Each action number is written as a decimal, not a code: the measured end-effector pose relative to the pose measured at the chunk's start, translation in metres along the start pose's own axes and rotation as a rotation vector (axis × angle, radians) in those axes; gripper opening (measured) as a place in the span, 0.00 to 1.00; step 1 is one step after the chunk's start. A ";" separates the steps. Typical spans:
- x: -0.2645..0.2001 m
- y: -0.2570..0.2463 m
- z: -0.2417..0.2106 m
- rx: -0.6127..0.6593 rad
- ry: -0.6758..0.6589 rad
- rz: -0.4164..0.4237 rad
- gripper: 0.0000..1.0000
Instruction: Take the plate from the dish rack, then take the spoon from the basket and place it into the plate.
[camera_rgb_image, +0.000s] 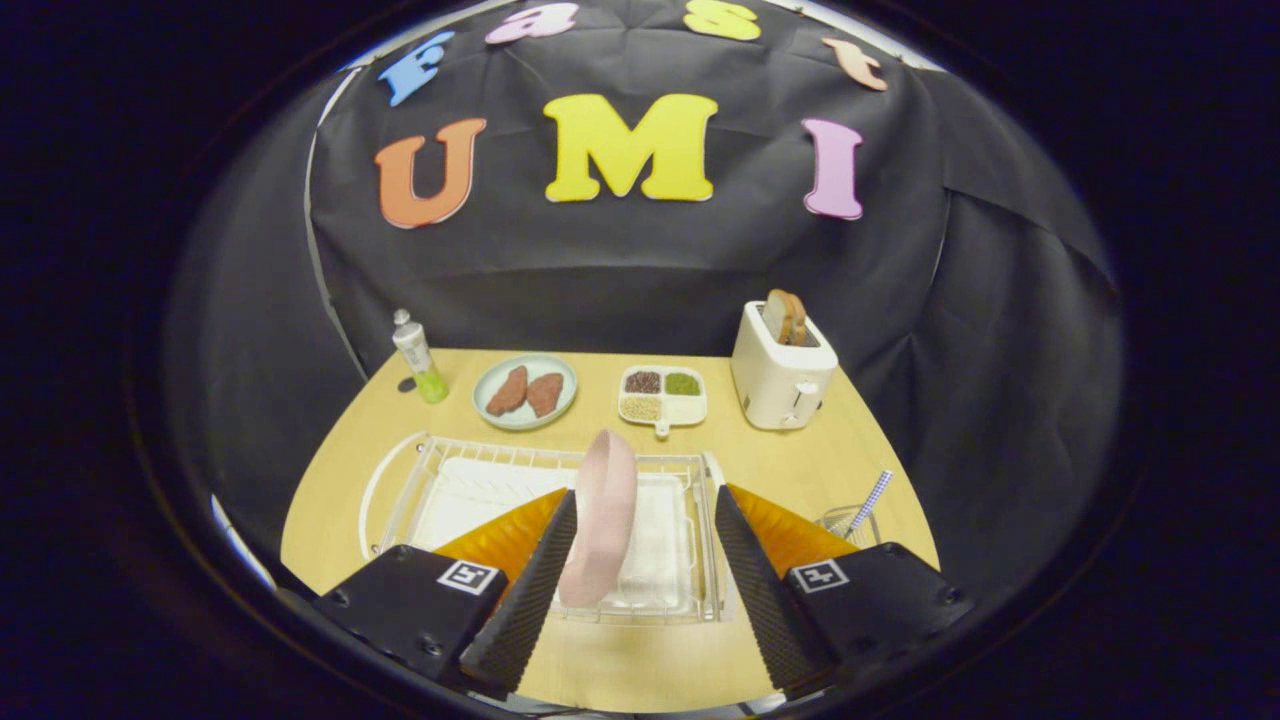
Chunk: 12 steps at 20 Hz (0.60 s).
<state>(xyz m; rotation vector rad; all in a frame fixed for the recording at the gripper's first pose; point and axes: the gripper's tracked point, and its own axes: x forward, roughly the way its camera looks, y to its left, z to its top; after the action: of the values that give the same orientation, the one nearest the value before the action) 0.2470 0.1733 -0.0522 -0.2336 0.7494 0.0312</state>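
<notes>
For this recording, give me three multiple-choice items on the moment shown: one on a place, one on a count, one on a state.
1. Where is the pink plate?
A. flat on the table
B. on edge in the dish rack, between the fingers
C. on the toaster

2. How many filled sections has the divided dish?
A. one
B. three
C. five

3. How is the gripper?
A. open around the plate
C. shut on a spoon
B. shut on the bottle

Key: 1 B, the plate stands upright in the white wire rack; 2 B, dark, green and pale fillings show; 3 A, a gap shows beside the plate.
</notes>
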 end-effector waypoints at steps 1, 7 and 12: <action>0.008 0.002 0.000 -0.009 0.037 -0.033 0.90; 0.041 0.000 0.008 -0.081 0.179 -0.246 0.83; 0.051 -0.004 0.004 -0.117 0.290 -0.276 0.76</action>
<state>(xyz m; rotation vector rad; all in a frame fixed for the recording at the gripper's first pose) 0.2875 0.1673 -0.0834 -0.4581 0.9993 -0.2259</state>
